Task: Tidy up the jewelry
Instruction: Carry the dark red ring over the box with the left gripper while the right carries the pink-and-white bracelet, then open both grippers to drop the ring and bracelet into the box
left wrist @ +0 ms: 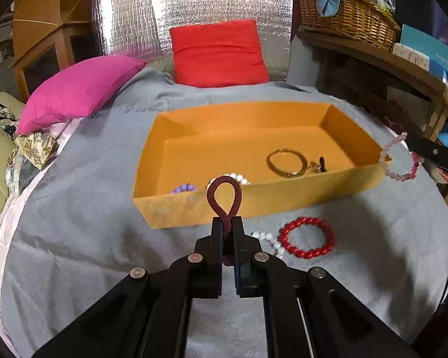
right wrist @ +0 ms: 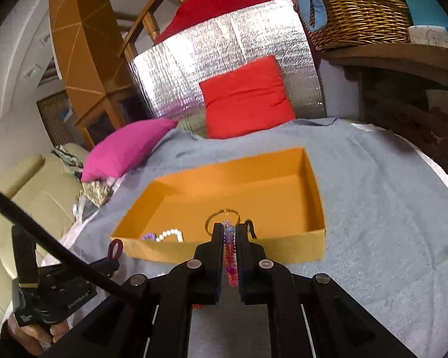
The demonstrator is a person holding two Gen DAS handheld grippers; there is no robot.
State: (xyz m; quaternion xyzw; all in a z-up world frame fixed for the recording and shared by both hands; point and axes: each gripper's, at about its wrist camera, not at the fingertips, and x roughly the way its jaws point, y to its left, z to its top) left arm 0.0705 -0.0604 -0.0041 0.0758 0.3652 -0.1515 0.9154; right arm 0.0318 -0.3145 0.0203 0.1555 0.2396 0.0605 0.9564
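An open orange box (left wrist: pixel 194 208) sits on the grey blanket (left wrist: pixel 89 238). Inside lie a gold bangle (left wrist: pixel 286 162), a white pearl bracelet (left wrist: pixel 239 177), a purple bead bracelet (left wrist: pixel 183 188) and a small dark piece (left wrist: pixel 319 164). My left gripper (left wrist: pixel 227 223) is shut on a dark red coiled bracelet (left wrist: pixel 224 197), held just before the box's near wall. My right gripper (right wrist: pixel 227 232) is shut on a pink and purple bead bracelet (right wrist: pixel 230 256), above the box's near wall; this bracelet also hangs at the right in the left wrist view (left wrist: pixel 398 161). A red bead bracelet (left wrist: pixel 307 237) and a white bead strand (left wrist: pixel 268 240) lie on the blanket.
A pink pillow (left wrist: pixel 77 89) and a red pillow (left wrist: pixel 218 53) lie behind the box against a silver foil panel (left wrist: pixel 194 9). A wooden shelf with a wicker basket (left wrist: pixel 349 15) stands at the right. A cream sofa (right wrist: pixel 30 194) is at the left.
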